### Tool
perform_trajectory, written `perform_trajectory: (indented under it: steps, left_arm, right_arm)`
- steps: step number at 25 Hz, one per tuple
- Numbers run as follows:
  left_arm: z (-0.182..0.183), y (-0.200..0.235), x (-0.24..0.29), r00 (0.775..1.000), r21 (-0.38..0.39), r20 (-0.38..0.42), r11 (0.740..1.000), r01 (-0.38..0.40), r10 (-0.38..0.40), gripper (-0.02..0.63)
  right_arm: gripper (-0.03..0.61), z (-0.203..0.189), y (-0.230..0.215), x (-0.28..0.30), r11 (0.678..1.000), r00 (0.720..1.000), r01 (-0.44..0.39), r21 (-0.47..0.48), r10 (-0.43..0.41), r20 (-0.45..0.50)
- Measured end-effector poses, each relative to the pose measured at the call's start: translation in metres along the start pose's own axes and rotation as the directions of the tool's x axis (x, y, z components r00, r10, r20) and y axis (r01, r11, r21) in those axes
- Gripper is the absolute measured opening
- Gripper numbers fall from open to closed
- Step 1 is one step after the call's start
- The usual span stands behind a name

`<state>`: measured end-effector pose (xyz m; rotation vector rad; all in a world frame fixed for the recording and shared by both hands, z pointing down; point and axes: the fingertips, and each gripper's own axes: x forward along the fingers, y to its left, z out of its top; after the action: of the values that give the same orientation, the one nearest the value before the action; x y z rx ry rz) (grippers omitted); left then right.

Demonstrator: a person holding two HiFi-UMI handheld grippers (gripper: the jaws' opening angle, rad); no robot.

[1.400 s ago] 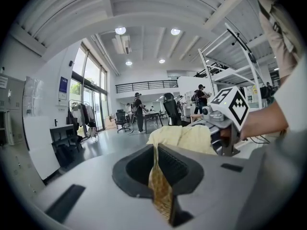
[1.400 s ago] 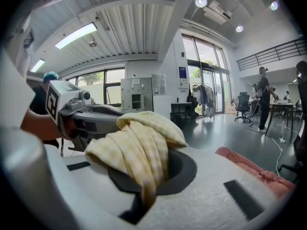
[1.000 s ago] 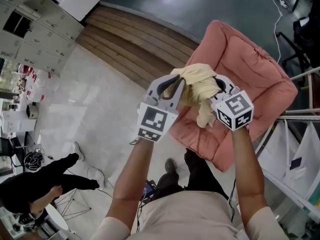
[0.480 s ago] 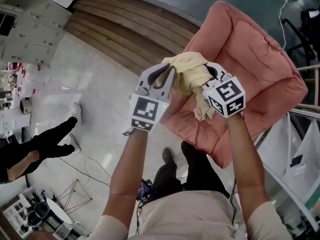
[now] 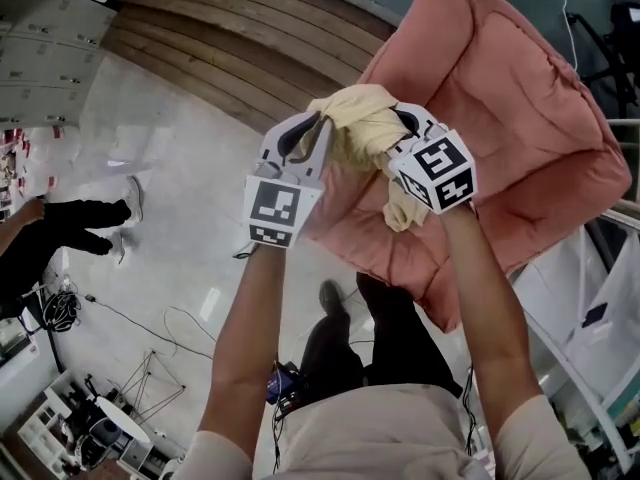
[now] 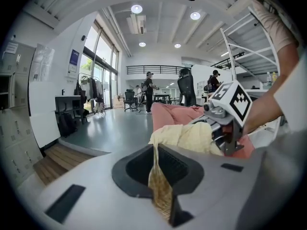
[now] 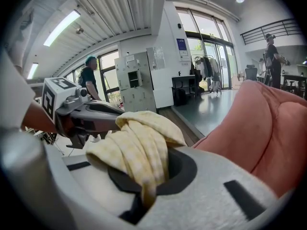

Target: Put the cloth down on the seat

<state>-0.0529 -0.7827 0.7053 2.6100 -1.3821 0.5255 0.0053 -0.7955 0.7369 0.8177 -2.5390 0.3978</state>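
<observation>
A pale yellow checked cloth (image 5: 362,128) is bunched between my two grippers, over the near left corner of the pink cushioned seat (image 5: 510,98). My left gripper (image 5: 305,133) is shut on a thin edge of the cloth (image 6: 160,186). My right gripper (image 5: 395,133) is shut on a thicker fold of the cloth (image 7: 139,152), and a loose tail hangs below it. In the left gripper view the right gripper (image 6: 225,123) shows just beyond the cloth, with the pink seat (image 6: 175,116) behind it. The right gripper view shows the seat (image 7: 268,128) rising at the right.
Pale floor (image 5: 170,188) and a wooden step (image 5: 240,38) lie to the left of the seat. A person in black (image 5: 50,233) is at the far left. A white metal rack (image 5: 600,338) stands at the right. Cables (image 5: 150,318) trail on the floor.
Both grippers have come down together with the cloth toward the seat, which now looks larger and closer. The grips on the cloth are unchanged.
</observation>
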Motion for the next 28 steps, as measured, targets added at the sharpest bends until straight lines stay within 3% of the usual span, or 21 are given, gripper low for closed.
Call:
perform_trajectory:
  steps: [9, 14, 20, 28]
  left_arm:
    - [-0.064, -0.002, 0.038, 0.999, -0.029, -0.052, 1.000, -0.011, 0.009, 0.029]
    - [-0.098, 0.006, 0.048, 0.996, -0.084, -0.084, 0.995, -0.052, 0.045, 0.029]
    - [-0.118, 0.015, 0.064, 0.988, -0.155, -0.135, 0.983, -0.097, 0.076, 0.029]
    - [-0.141, 0.007, 0.070, 0.983, -0.178, -0.178, 0.981, -0.082, 0.050, 0.029]
  right_arm:
    - [0.000, -0.063, -0.025, 0.034, 1.000, 0.998, -0.004, 0.002, 0.004, -0.063]
    - [0.000, -0.091, -0.035, 0.048, 0.999, 0.997, 0.000, 0.045, 0.004, -0.082]
    - [0.009, -0.115, -0.047, 0.071, 0.996, 0.995, -0.019, 0.086, 0.027, -0.093]
    - [0.052, -0.127, -0.044, 0.076, 0.994, 0.991, -0.058, 0.091, 0.069, -0.117]
